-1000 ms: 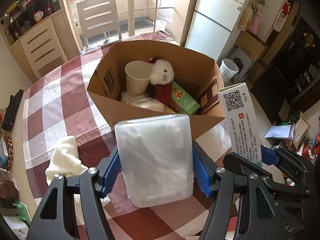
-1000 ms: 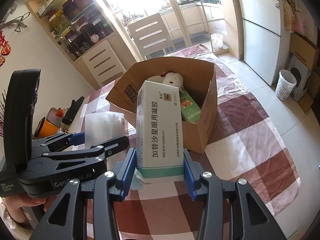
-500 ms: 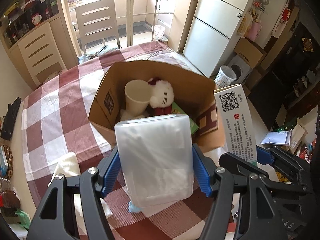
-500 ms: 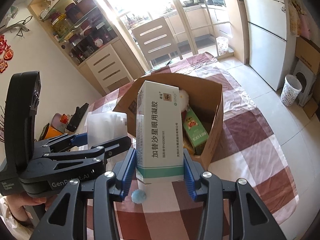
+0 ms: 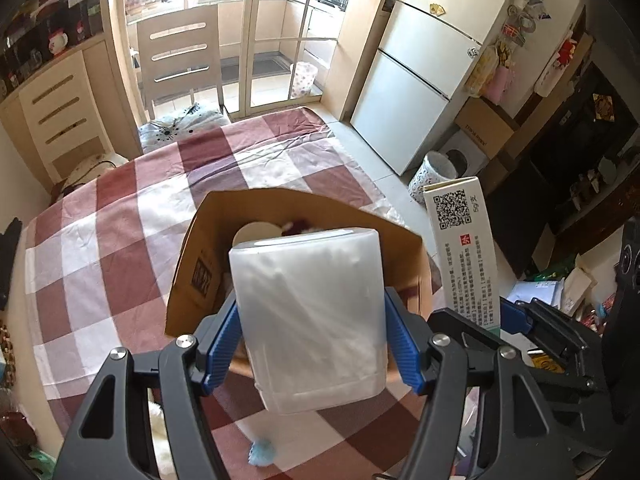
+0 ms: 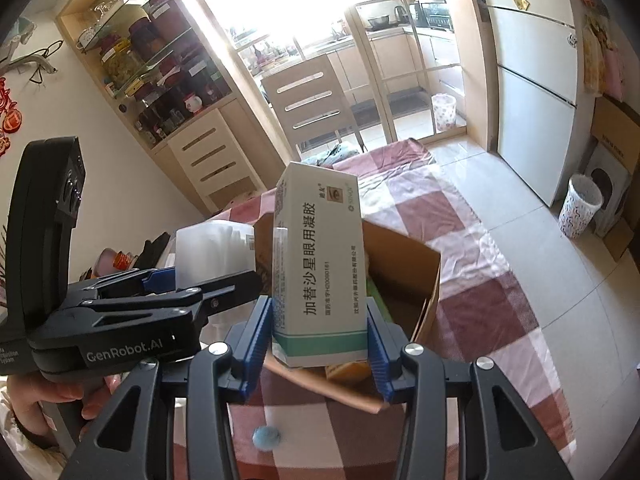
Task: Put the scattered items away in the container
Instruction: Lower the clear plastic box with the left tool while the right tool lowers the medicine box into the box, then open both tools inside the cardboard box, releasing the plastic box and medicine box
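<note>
The left claw (image 5: 310, 350) is clamped on a frosted plastic tub (image 5: 310, 316), its blue pads pressed to the tub's two sides. The right claw (image 6: 318, 346) grips an upright white medicine box (image 6: 320, 268) near the box's bottom end. Neither grip has altered over the last second.

What has changed is where the two loads hang. A second ago both were short of the cardboard box (image 5: 192, 272), over the checked tablecloth (image 5: 100, 248) in front of it. Now both have been carried up and forward together: the tub covers most of the box's opening in the left view, and the medicine box stands over the box's near wall in the right view. To my eye both items are nearly placed, and what remains is to lower and let go. Things already lie inside, a cup and a plush toy partly hidden behind the tub.

Both claws point steeply down, side by side and close, the left one just left of the right. A hand (image 6: 60, 396) holds the left tool's grip. A small blue ball (image 6: 267, 438) lies on the cloth near the table's front edge, not yet collected.
</note>
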`<state>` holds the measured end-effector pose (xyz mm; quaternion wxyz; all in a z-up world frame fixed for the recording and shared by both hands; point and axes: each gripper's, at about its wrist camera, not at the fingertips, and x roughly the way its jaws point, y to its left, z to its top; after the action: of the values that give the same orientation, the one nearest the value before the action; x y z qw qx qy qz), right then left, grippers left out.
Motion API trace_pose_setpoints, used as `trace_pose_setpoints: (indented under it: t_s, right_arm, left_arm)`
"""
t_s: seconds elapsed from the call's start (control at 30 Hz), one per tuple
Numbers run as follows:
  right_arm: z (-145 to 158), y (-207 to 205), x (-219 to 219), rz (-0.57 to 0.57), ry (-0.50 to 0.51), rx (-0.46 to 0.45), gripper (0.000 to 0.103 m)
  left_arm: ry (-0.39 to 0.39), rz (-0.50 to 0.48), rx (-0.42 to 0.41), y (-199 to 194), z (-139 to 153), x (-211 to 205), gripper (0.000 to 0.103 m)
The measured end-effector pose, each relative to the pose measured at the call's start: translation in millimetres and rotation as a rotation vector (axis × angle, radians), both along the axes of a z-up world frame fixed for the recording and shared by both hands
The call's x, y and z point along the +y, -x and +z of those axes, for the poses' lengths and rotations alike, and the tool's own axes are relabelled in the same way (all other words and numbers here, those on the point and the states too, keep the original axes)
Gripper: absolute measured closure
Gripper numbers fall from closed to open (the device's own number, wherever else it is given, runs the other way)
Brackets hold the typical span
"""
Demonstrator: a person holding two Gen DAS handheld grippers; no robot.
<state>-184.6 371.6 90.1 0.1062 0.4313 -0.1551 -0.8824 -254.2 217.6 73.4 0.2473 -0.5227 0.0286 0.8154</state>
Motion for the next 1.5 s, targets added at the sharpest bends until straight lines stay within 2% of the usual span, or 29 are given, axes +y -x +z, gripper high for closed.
trace_pose_setpoints:
  t_s: [0.2,0.63,1.13,1.3,1.5]
  right_arm:
    - [-8,20,-1,-0.008,-0.01,-0.016,0.058]
    - [-57,45,-15,0.016,-0.032,-0.13,0.058]
    - [-83,53,-21,0.034,-0.07,-0.205,0.058]
    - [-84,52,-27,0.049,-0.12,-0.203,0.058]
    - [-84,51,-33,0.068,-0.151,-0.204,0.058]
  left_arm:
    - [0.0,0.008,-0.037,23,-14,3,0.035]
    - [0.017,0.03,-0.137,43,-68,-4,0.035]
    - [0.102,0.02,-0.145,55,-97,1,0.035]
    - [0.153,0.02,-0.132,56,-106,2,0.035]
    - [0.175,0.016,-0.135,57,-108,2,0.035]
